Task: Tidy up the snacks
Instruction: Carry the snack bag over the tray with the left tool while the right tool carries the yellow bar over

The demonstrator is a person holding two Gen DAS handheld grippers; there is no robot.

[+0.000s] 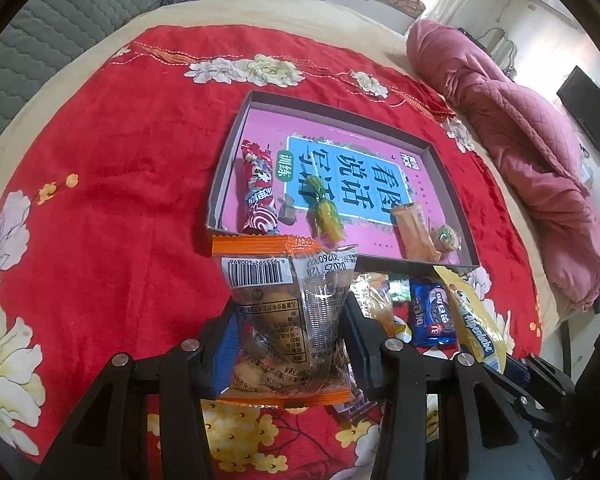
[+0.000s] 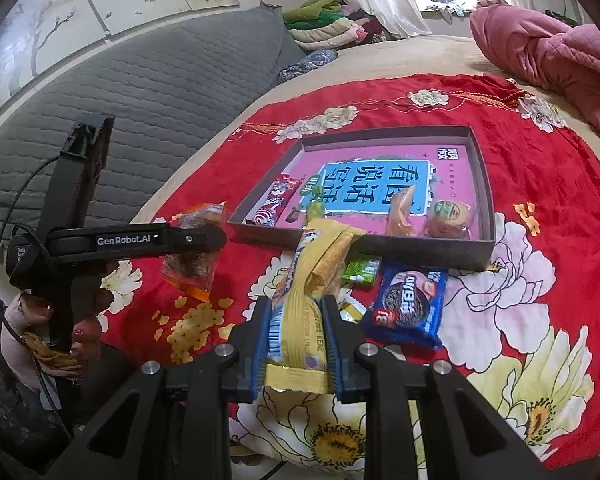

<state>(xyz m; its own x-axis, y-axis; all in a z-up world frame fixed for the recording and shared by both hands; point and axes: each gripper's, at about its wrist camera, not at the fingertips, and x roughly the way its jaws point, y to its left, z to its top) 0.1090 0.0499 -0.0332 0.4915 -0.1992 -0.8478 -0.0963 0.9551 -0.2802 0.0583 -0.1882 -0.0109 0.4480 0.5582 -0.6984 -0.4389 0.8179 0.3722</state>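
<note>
The left gripper (image 1: 288, 344) is holding a clear snack bag with orange edges (image 1: 284, 300) between its pads, just in front of the near wall of the shallow box (image 1: 380, 266). The right gripper (image 2: 296, 344) is clamping narrowly on a yellow snack packet (image 2: 308, 292), which is pointing toward the same box. Right of this gripper a blue cookie pack (image 2: 408, 304) is lying on the red blanket (image 2: 540, 184). Several snacks are already lying inside the box.
</note>
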